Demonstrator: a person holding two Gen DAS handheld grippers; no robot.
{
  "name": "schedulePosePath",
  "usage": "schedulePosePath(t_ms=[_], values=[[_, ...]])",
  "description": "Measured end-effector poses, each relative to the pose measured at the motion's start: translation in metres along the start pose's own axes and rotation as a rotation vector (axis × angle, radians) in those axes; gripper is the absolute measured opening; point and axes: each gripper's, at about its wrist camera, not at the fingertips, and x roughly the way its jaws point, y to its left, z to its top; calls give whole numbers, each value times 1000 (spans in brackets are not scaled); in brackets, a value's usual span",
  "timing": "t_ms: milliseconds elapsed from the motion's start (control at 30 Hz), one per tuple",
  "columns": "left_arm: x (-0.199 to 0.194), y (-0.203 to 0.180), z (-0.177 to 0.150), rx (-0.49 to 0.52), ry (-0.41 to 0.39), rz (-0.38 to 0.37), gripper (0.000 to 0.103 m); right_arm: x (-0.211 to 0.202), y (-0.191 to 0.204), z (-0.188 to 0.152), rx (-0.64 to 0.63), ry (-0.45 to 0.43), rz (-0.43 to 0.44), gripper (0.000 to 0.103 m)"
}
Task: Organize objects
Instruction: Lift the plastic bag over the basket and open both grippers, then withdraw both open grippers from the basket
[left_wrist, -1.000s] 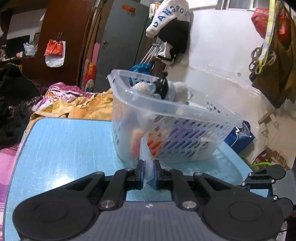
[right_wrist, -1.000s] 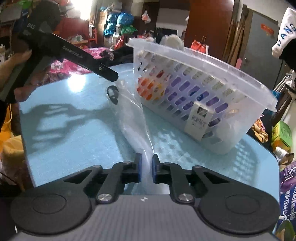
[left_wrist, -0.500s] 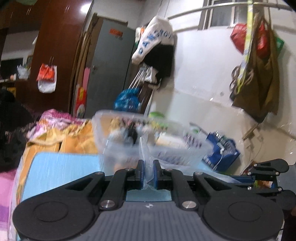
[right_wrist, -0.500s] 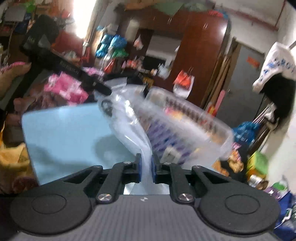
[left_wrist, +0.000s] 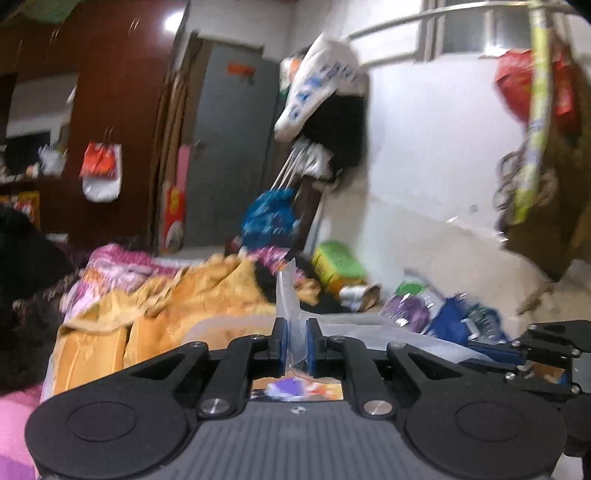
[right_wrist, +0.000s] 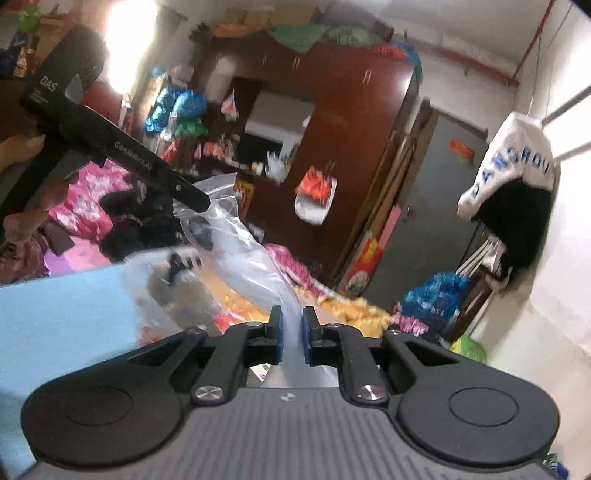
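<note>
Clear plastic bag (right_wrist: 236, 258), slack and crumpled, hangs stretched between the two tools above the blue tabletop (right_wrist: 62, 314); a small dark item (right_wrist: 201, 230) shows through the film near its far end; the left gripper (left_wrist: 296, 345) is clamped together on one edge of the film, the right gripper (right_wrist: 292, 336) pinched tight on the other edge, nearer the camera; a second ago the bag lay low on the table beside the white plastic basket (left_wrist: 229, 326), and both tools have since risen, so that the basket has sunk to a blurred rim behind the left tool's fingers, and the wardrobe (right_wrist: 351, 155) and grey door (left_wrist: 229, 147) now fill both views; the left tool's black arm reads "DAS" and "GenRobot.AI" from the right wrist view; a white garment (right_wrist: 513, 166) hanging on the right wall bears blue letters, partly legible as "DANGROV"; the orange sticker on the door is too blurred to read.
</note>
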Motion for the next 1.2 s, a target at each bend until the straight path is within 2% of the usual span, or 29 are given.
schedulePosePath(t_ms=[67, 133, 167, 200, 233, 267, 300, 333, 400, 533, 600, 700, 767, 833, 967, 1100, 1200], values=[[21, 8, -6, 1, 39, 23, 13, 9, 2, -13, -4, 38, 4, 13], [33, 16, -12, 2, 52, 33, 16, 15, -1, -21, 17, 41, -23, 19], [34, 17, -14, 9, 32, 44, 28, 15, -5, -23, 42, 39, -21, 33], [29, 20, -17, 7, 10, 49, 39, 12, -8, -25, 73, 31, -4, 52], [24, 22, -18, 1, -13, 49, 60, 5, -11, -25, 103, 10, 3, 63], [16, 22, -18, 4, -49, 43, 75, -4, -11, -25, 119, -22, -1, 82], [8, 19, -19, 18, -82, 41, 79, -15, -10, -25, 119, -66, -3, 99], [-3, 16, -20, 36, -120, 45, 84, -23, -9, -25, 111, -98, -14, 103], [-20, 9, -21, 62, -173, 53, 85, -39, -9, -20, 135, -113, -41, 103], [-62, -9, -35, 86, -301, 48, 102, -62, -17, -22, 258, -147, 27, 103], [-77, -18, -50, 105, -349, 69, 103, -73, -18, -26, 320, -148, 10, 103], [-79, -32, -64, 143, -305, 83, 103, -74, -19, -29, 398, -92, -9, 103], [-76, -35, -71, 153, -266, 83, 103, -71, -14, -31, 426, -54, -73, 103], [-73, -36, -75, 125, -218, 63, 103, -69, -9, -31, 436, -50, -136, 103], [-80, -37, -81, 130, -170, 46, 103, -82, -4, -32, 495, -58, -137, 103], [-100, -41, -83, 116, -142, 48, 103, -91, -1, -25, 488, -5, -167, 103], [-114, -48, -83, 110, -115, 67, 103, -98, 10, -20, 425, 28, -187, 103]])
